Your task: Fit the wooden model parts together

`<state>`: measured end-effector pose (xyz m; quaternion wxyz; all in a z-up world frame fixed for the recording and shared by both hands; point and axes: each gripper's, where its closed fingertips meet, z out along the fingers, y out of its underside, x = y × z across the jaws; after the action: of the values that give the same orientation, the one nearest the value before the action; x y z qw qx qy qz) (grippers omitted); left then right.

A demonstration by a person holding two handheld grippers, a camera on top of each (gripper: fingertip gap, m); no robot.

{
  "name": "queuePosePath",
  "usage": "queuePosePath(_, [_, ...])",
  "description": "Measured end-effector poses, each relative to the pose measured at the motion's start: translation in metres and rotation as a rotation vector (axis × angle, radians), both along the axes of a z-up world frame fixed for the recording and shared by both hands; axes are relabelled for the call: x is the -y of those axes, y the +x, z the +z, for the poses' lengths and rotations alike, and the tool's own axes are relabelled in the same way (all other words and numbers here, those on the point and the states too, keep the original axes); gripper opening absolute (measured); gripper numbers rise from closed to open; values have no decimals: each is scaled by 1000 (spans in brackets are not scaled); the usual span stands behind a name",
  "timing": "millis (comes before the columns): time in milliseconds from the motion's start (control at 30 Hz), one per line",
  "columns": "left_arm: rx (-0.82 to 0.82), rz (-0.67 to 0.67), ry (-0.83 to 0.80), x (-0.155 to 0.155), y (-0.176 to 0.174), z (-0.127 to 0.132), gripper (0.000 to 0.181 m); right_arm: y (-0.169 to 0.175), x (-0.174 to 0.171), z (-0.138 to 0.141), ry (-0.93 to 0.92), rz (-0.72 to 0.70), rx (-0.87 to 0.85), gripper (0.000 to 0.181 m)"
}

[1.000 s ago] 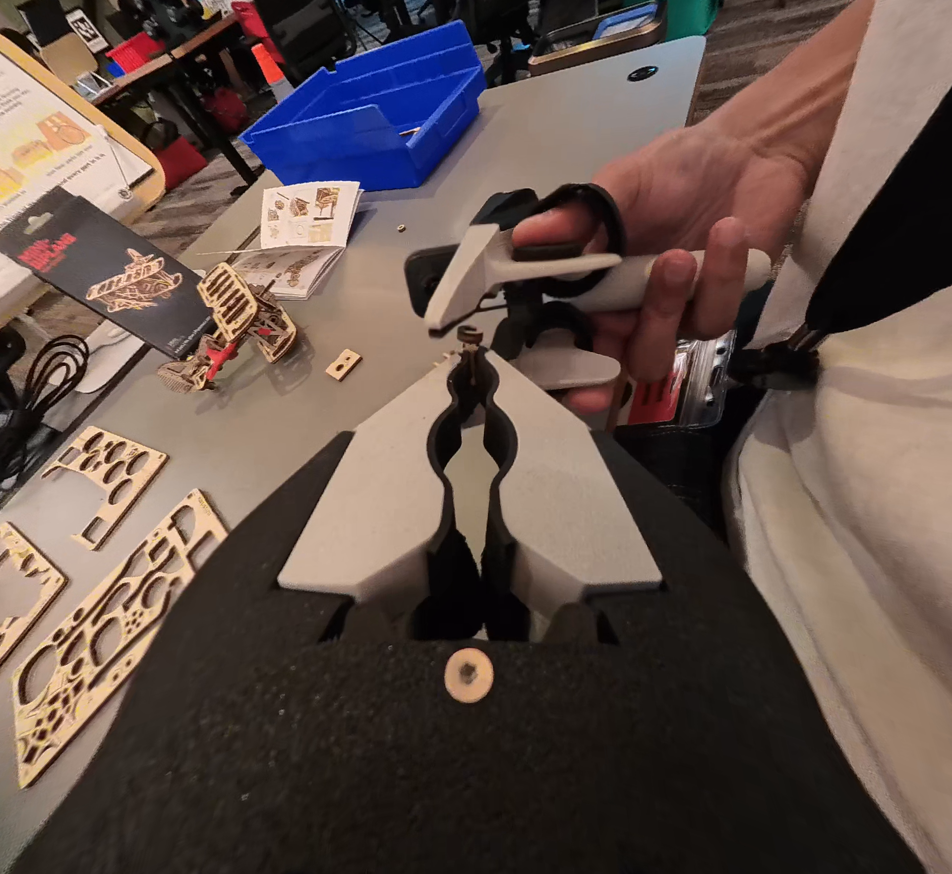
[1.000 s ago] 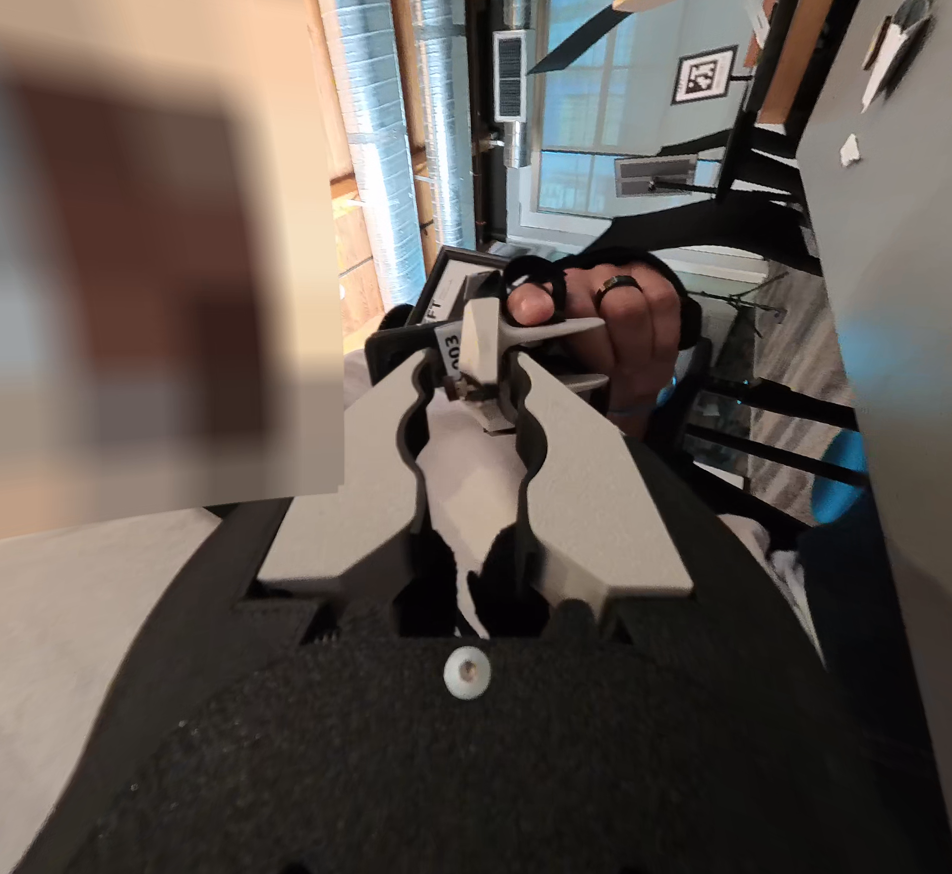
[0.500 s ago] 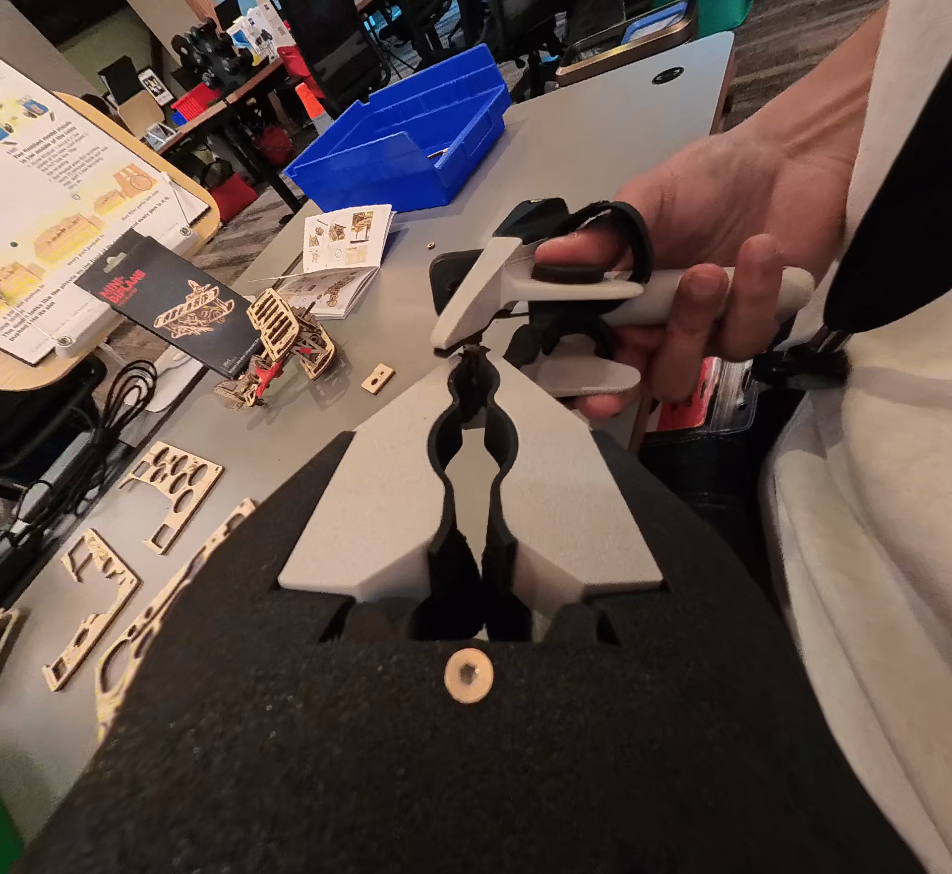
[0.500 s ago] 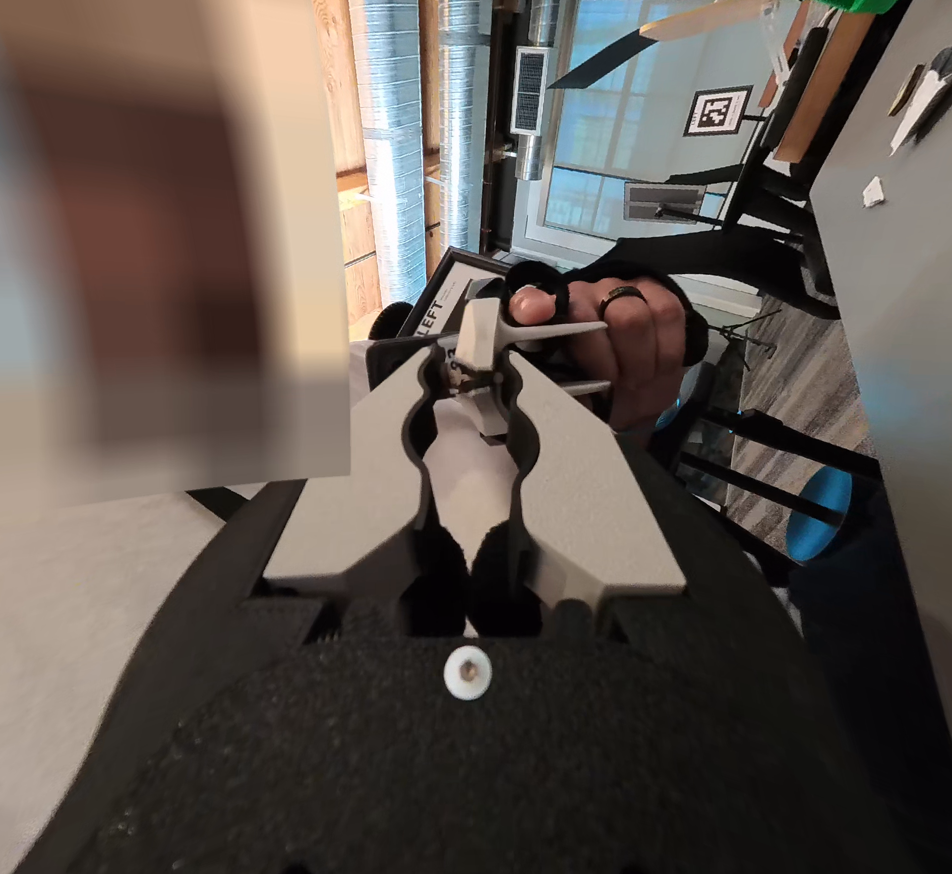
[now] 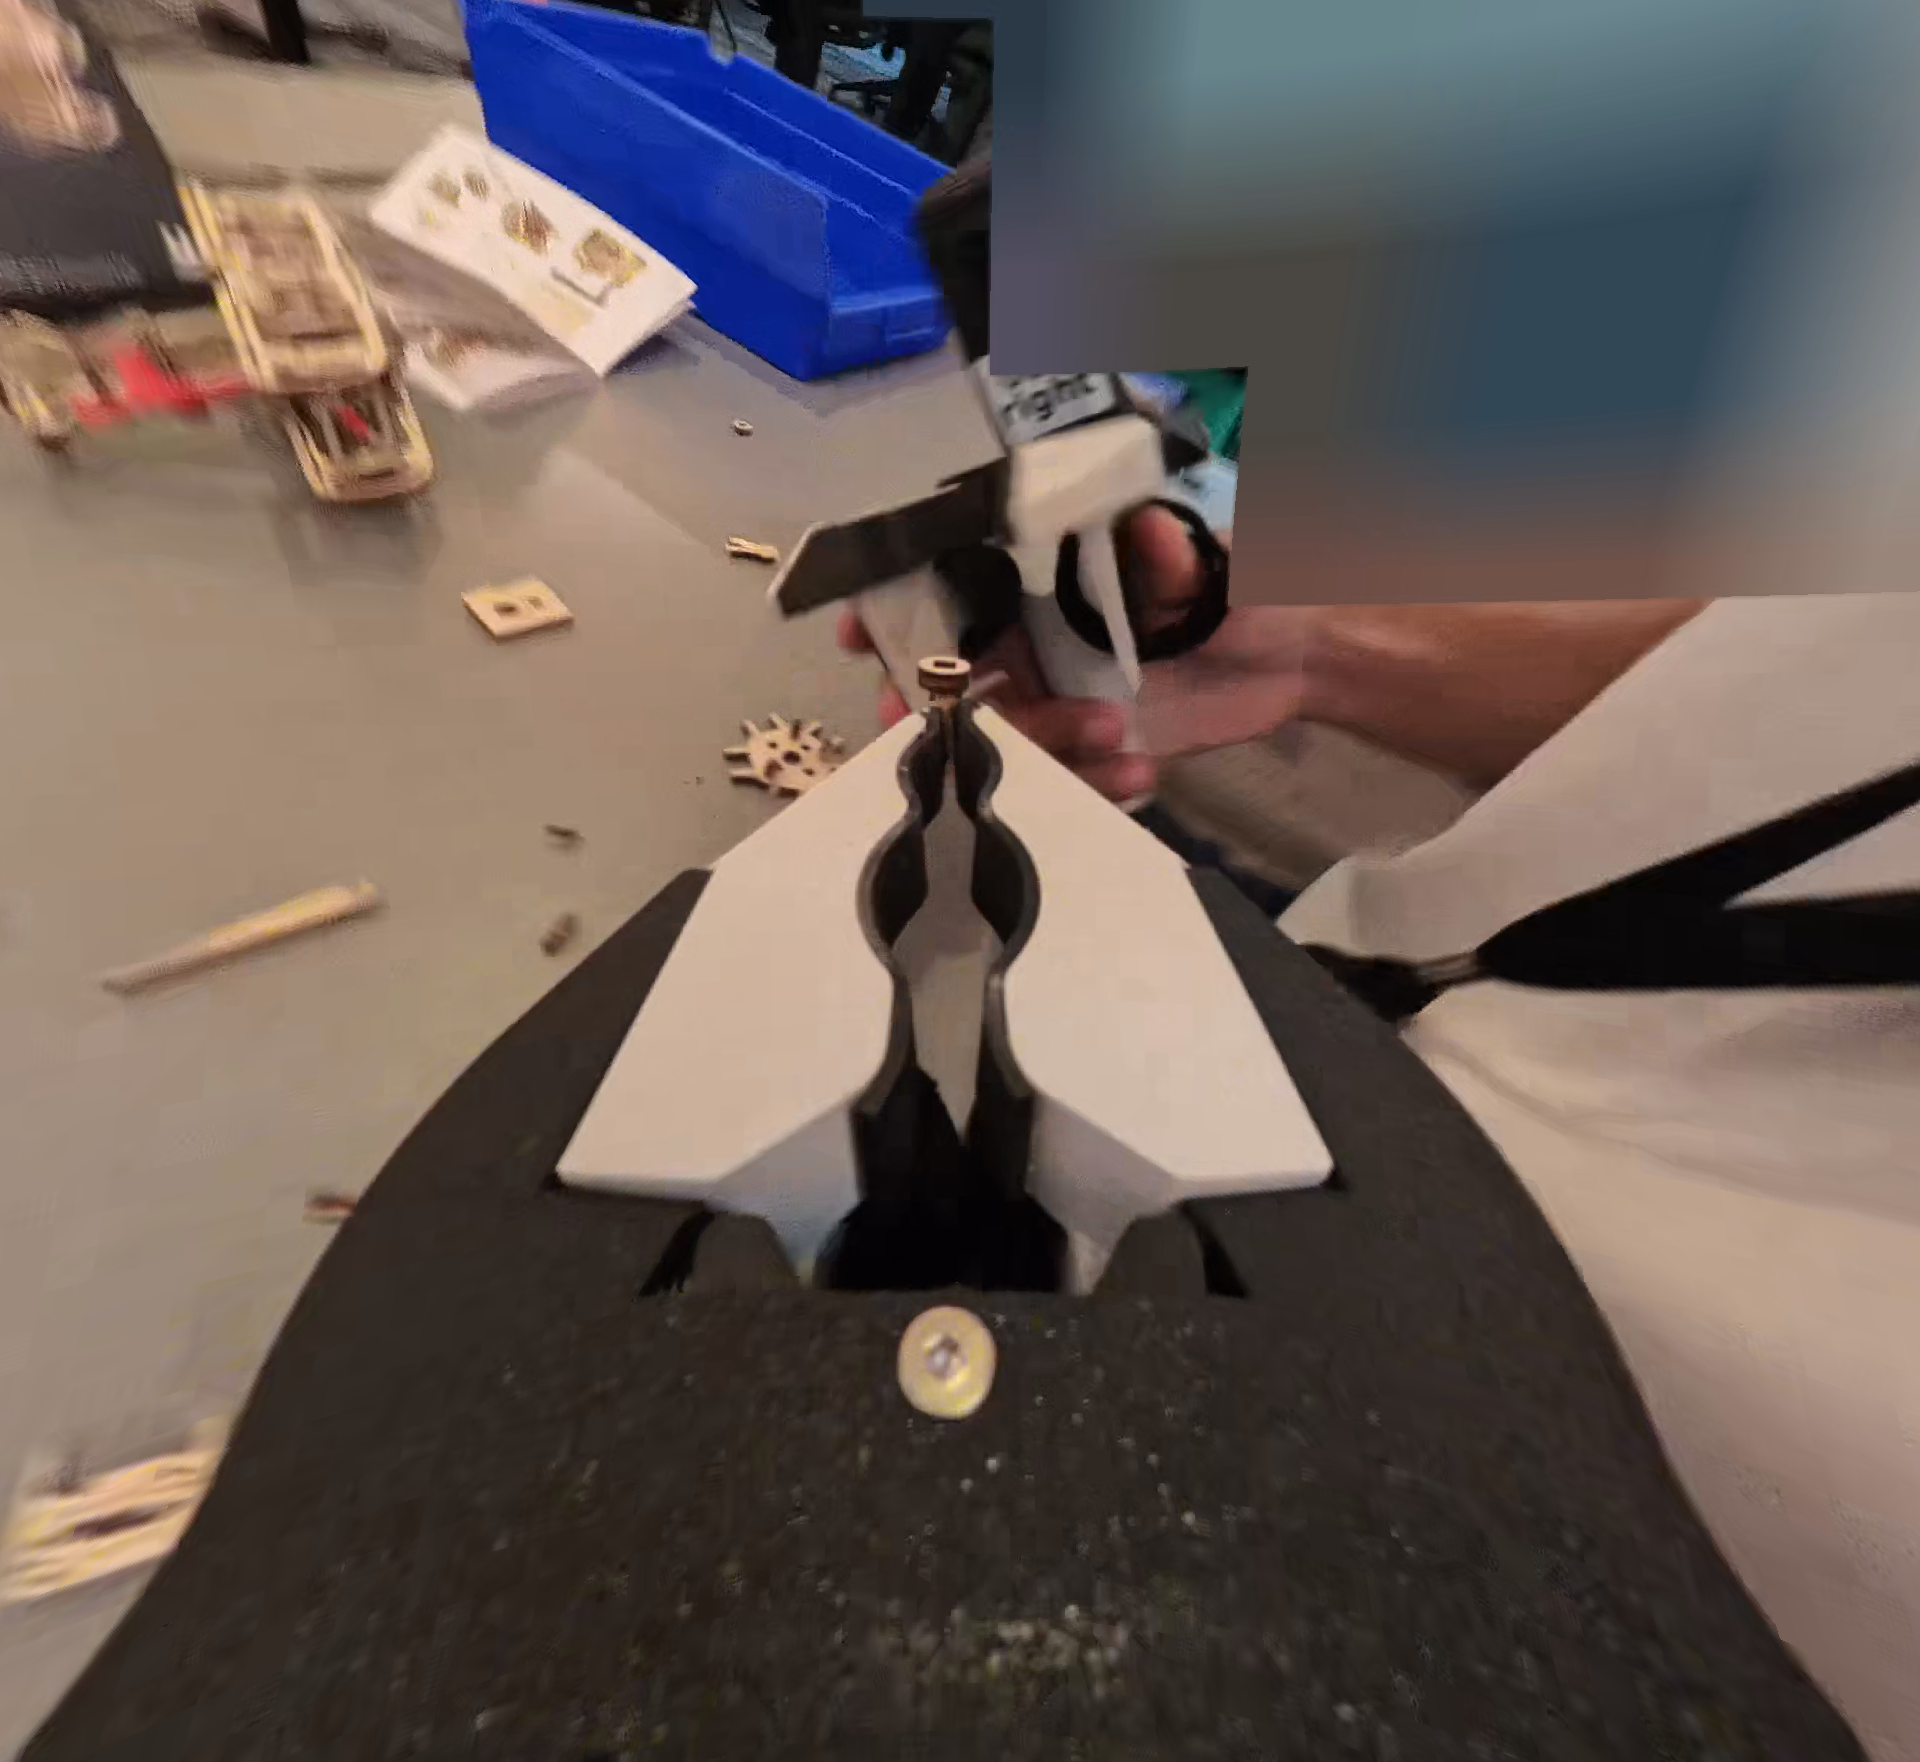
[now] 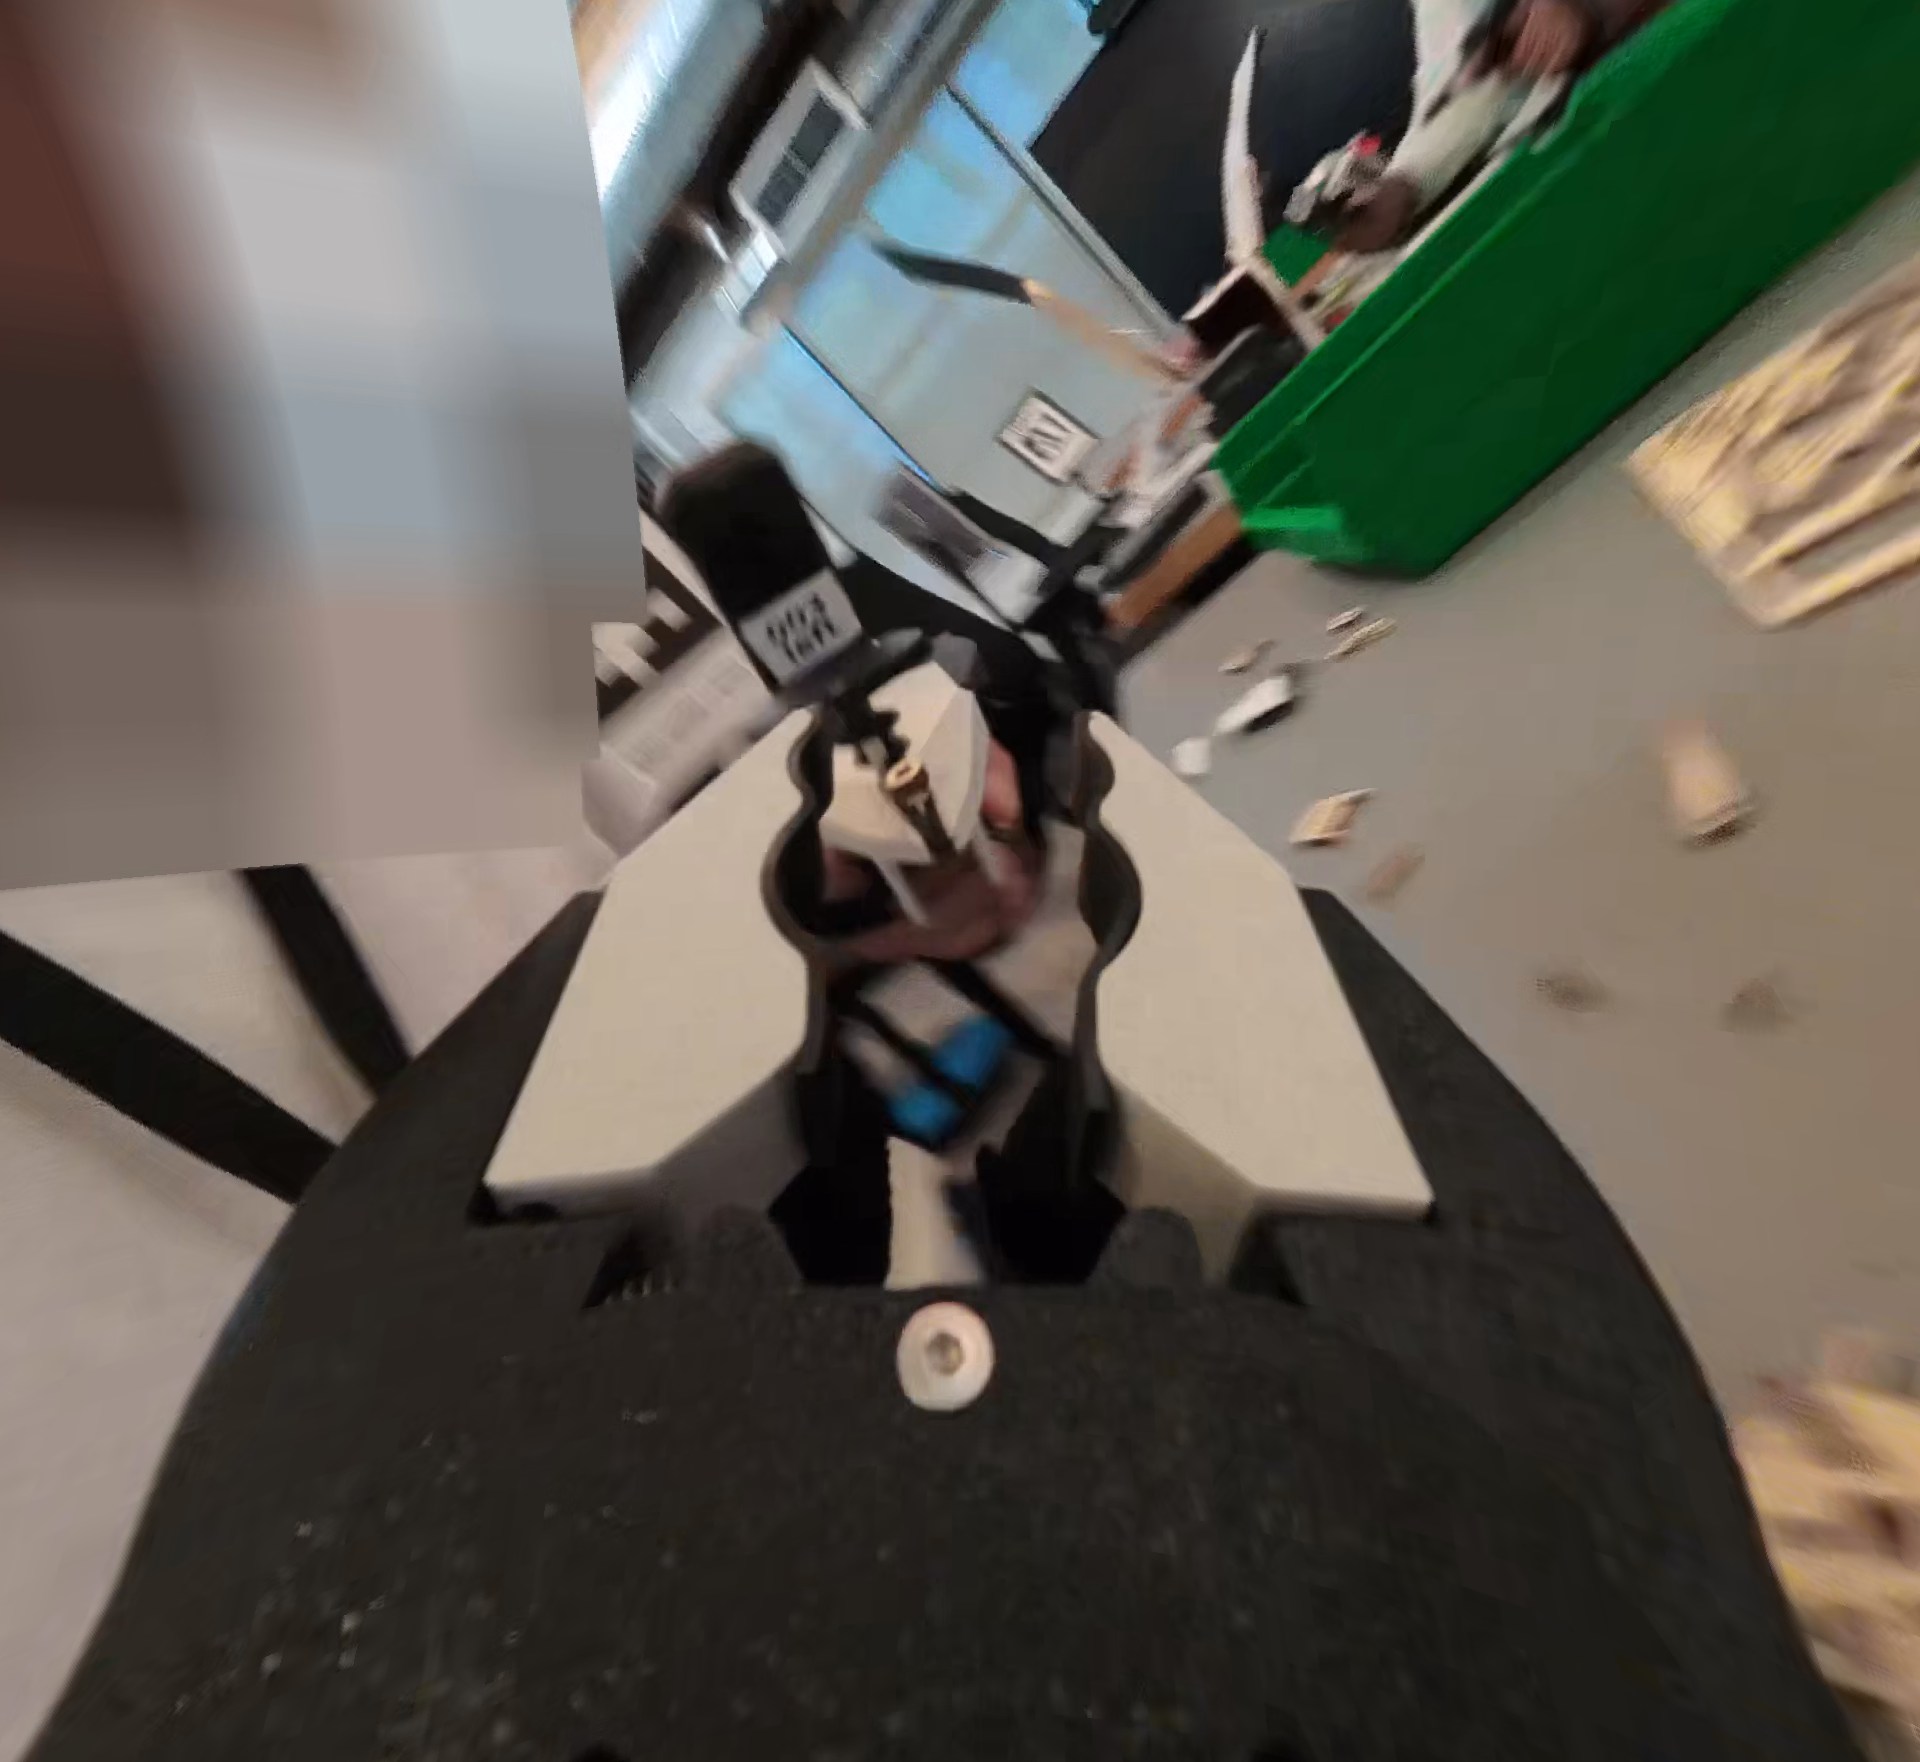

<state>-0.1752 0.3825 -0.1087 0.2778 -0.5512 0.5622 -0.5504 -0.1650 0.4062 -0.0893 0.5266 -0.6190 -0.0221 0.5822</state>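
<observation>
My left gripper (image 5: 945,723) is shut on a small wooden pin (image 5: 943,675); its round head sticks out above the fingertips. My right gripper (image 6: 958,744) is open and empty. Through its gap I see the left gripper (image 6: 961,762) with the pin (image 6: 914,785) close in front. In the left wrist view the right gripper (image 5: 894,590) hangs just beyond the pin, held by a hand, jaws apart. A wooden gear (image 5: 784,756) lies on the grey table (image 5: 312,725) left of the pin. A partly built wooden model (image 5: 312,341) stands at far left.
A blue bin (image 5: 707,154) and an open booklet (image 5: 520,258) lie at the back. A small wooden plate (image 5: 516,608), a wooden stick (image 5: 244,933) and scraps lie on the table. A green bin (image 6: 1507,341) and wooden sheets (image 6: 1808,486) show in the right wrist view. The person's torso is close at right. The tips of both grippers are at nearly the same place. The wooden gear (image 5: 784,756) is about equally far from each gripper, around 15 cm.
The two grippers have come apart. The right gripper has opened wider and swung round toward the table. The left gripper still holds the pin and now points lower over the table.
</observation>
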Motion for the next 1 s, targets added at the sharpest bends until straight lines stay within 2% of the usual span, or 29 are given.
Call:
queuePosePath(67, [-24, -25, -273, -3, 0, 1, 0, 3, 3, -2, 162, -54, 311, 55])
queuePosePath(133, [-40, -36, -534, -8, 1, 0, 0, -4, 8, -7, 316, -51, 572, 58])
queuePosePath(200, [-29, -85, -761, -6, 0, 4, 0, -16, 13, -17, 396, -15, 743, 72])
queuePosePath(300, [-49, -142, -947, 0, -1, 3, 0, -24, 12, -19, 454, -48, 847, 69])
queuePosePath(400, [-79, -186, -1049, 9, -3, 2, 0, -28, 13, -22, 477, -80, 947, 58])
queuePosePath(467, [-85, -224, -1130, 14, -5, 4, 0, -35, 17, -29, 467, -33, 996, 58])
queuePosePath(533, [-103, -262, -1182, 21, -6, 4, 0, -37, 19, -36, 429, 4, 1041, 50])
queuePosePath(733, [-132, -309, -1211, 33, -9, 3, 0, -43, 29, -37, 457, 29, 1088, 34])
queuePosePath(800, [-134, -320, -1211, 35, -10, 4, 0, -43, 29, -36, 464, 13, 1091, 23])
queuePosePath(1000, [-129, -326, -1194, 36, -10, 4, 0, -43, 30, -35, 440, 21, 1075, 21])
